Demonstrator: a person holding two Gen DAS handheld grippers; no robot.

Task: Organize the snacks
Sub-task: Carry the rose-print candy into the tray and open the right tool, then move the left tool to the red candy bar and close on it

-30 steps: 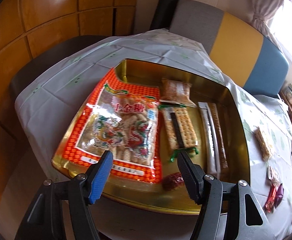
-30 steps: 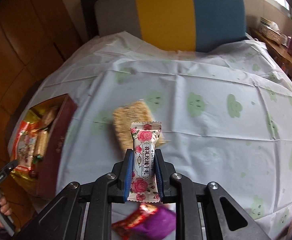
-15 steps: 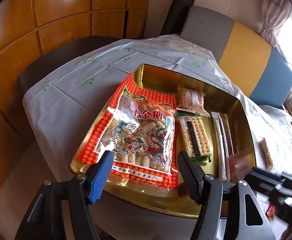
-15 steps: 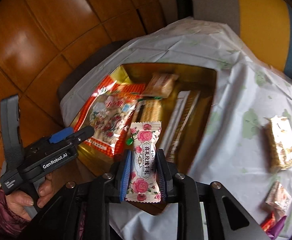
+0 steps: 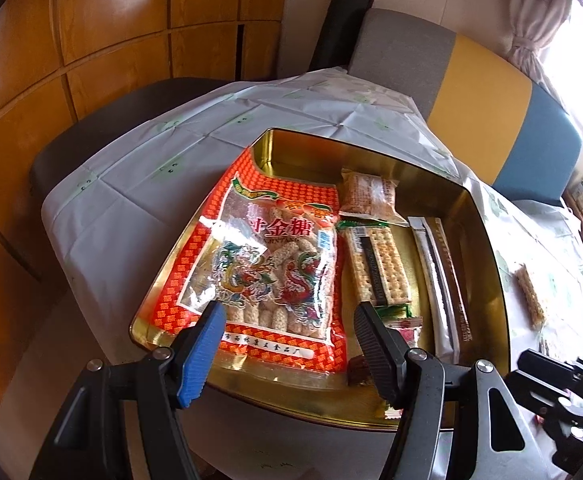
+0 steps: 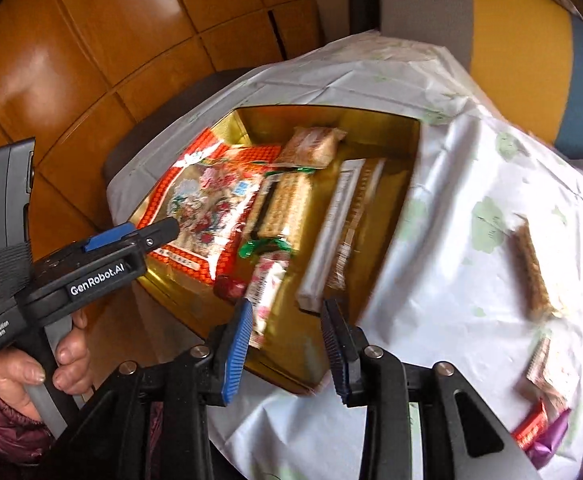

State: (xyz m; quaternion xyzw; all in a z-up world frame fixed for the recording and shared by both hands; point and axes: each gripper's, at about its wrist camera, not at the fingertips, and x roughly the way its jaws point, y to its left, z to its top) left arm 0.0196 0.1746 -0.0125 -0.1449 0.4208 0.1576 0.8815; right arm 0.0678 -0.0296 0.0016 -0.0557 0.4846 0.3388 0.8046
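A gold tin tray (image 5: 487,248) (image 6: 375,120) sits on the clothed table and holds a big orange snack bag (image 5: 267,264) (image 6: 203,200), a cracker pack (image 5: 375,264), a small biscuit pack (image 5: 367,192), long stick packets (image 5: 439,280) and a rose-print candy (image 6: 267,288) near its front edge. My right gripper (image 6: 287,328) is open and empty just above the tray's near edge, right behind the rose-print candy. My left gripper (image 5: 287,336) is open and empty over the tray's near edge; it also shows in the right wrist view (image 6: 155,232).
Loose snacks lie on the white tablecloth (image 6: 471,184) right of the tray: a rice bar (image 6: 531,264) (image 5: 531,300), a small pack (image 6: 543,364), and red and purple candies (image 6: 539,432). A grey, yellow and blue chair back (image 5: 483,92) stands behind the table. Wood panelling is at the left.
My right gripper carried the rose-print candy from the table over to the tray, then opened; the candy now lies in the tray. My left gripper stayed open near the tray's front.
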